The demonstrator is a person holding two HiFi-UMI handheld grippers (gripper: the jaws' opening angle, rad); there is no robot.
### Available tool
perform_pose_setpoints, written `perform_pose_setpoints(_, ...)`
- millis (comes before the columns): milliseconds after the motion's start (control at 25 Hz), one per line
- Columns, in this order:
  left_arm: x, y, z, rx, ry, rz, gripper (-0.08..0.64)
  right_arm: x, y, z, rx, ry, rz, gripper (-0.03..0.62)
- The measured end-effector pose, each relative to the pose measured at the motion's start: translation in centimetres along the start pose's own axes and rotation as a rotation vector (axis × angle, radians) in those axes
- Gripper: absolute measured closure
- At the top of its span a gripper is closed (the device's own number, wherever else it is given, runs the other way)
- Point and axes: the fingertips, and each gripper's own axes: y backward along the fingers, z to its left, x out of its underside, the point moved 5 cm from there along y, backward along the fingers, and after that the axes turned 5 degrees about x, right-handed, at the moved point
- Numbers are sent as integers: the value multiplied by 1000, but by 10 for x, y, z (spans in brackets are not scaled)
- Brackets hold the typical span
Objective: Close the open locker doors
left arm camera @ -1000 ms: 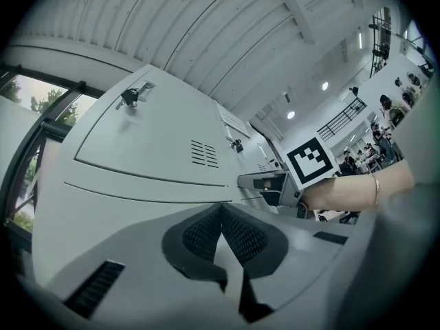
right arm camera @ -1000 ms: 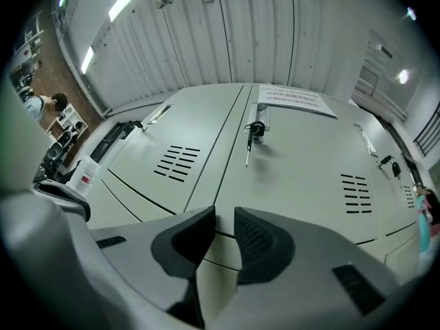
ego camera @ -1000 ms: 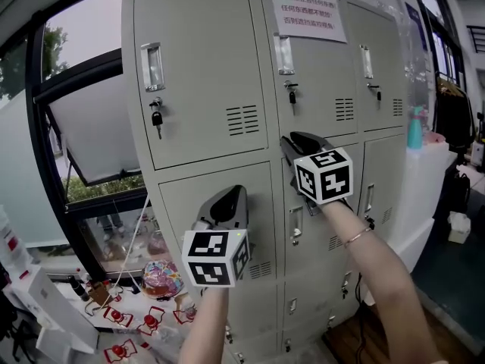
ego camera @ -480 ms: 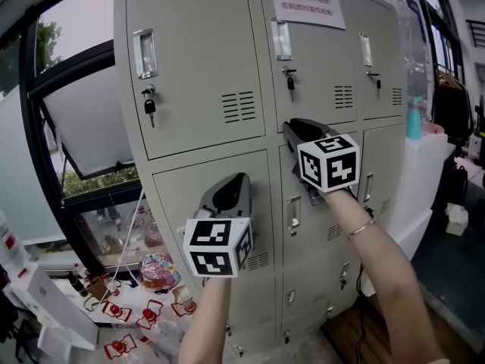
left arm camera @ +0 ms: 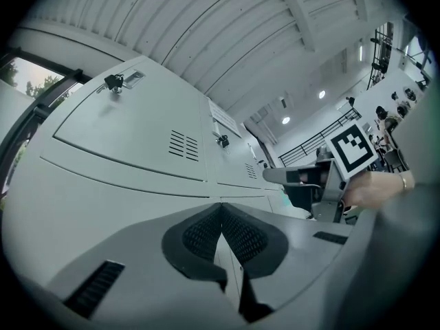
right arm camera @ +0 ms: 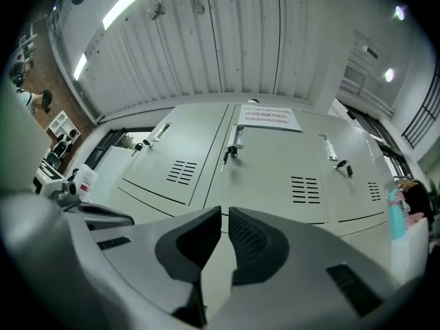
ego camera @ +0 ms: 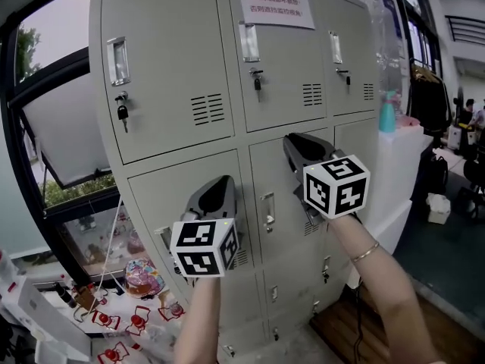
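A grey steel locker cabinet [ego camera: 227, 89] fills the head view; every door that shows lies flush with the frame. Keys hang in the locks of the upper left door [ego camera: 122, 112] and the upper middle door [ego camera: 258, 82]. My left gripper [ego camera: 220, 182] points at the middle-row left door [ego camera: 174, 188], its jaws shut and empty, pads meeting [left arm camera: 221, 212]. My right gripper [ego camera: 294, 141] is at the top of the middle-row centre door [ego camera: 269, 165]. Its jaws are closing, a thin gap remains [right arm camera: 225, 215], and nothing is between them. My arms hide the lower doors.
A paper notice [ego camera: 275, 4] is stuck to the upper middle door. A window [ego camera: 53, 135] stands left of the cabinet, with boxes and red-and-white clutter [ego camera: 129, 313] below it. A white counter with a teal bottle [ego camera: 387, 116] is at the right; wood floor lies below.
The cabinet has slid left in the head view as the head turned. Both grippers stay at the middle row of doors, the right one a little further right and lower.
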Motion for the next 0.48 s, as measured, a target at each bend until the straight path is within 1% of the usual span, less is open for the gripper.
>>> perform_pose_setpoints(240, 14, -1, -19, 31, 23, 19, 540, 22, 49, -10, 34, -25, 40, 602)
perform_pose_setpoints(480, 30, 5, -33, 47, 34, 47, 540, 45, 86, -15, 59, -32, 100, 604)
